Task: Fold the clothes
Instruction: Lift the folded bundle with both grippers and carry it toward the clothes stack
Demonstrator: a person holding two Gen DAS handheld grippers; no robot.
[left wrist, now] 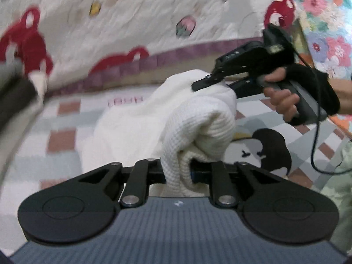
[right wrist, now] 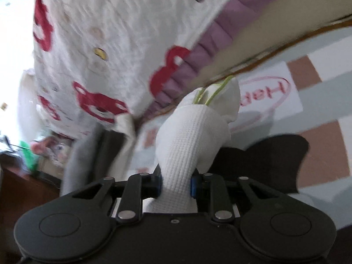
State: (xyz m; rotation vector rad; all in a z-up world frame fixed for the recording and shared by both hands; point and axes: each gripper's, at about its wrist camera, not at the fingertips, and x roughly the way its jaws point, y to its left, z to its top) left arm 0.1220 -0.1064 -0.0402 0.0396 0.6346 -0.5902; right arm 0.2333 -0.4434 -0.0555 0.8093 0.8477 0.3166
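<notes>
A white waffle-knit garment (left wrist: 198, 118) fills the middle of the left wrist view. It is bunched up and lifted off the mat, and the rest of it hangs down toward the left of the frame. In the right wrist view the same cloth (right wrist: 189, 136) rises from the bottom middle like a thick roll, with thin green lines near its top end.

The left gripper (left wrist: 177, 172) sits at the bottom middle of its view. Its two fingers pinch a fold of the white cloth between them. The right gripper (right wrist: 176, 186) is at the bottom middle of its own view, and its blue pads (right wrist: 193, 186) squeeze the cloth from both sides. In the left wrist view the right gripper (left wrist: 206, 81) also shows at the upper right, biting the top of the bundle. A hand (left wrist: 283, 96) in a black fingerless glove holds its handle, and a black cable (left wrist: 316, 145) hangs down from it.

Under the cloth lies a checked mat (left wrist: 63, 140) with pink, white and grey squares. It has a black and white cartoon figure (left wrist: 270, 151) at the right. Behind it, across the top of the frame, is a white quilt (left wrist: 132, 22) with red bears and a purple edge. A flowery blanket (left wrist: 325, 22) is in the upper right corner.
</notes>
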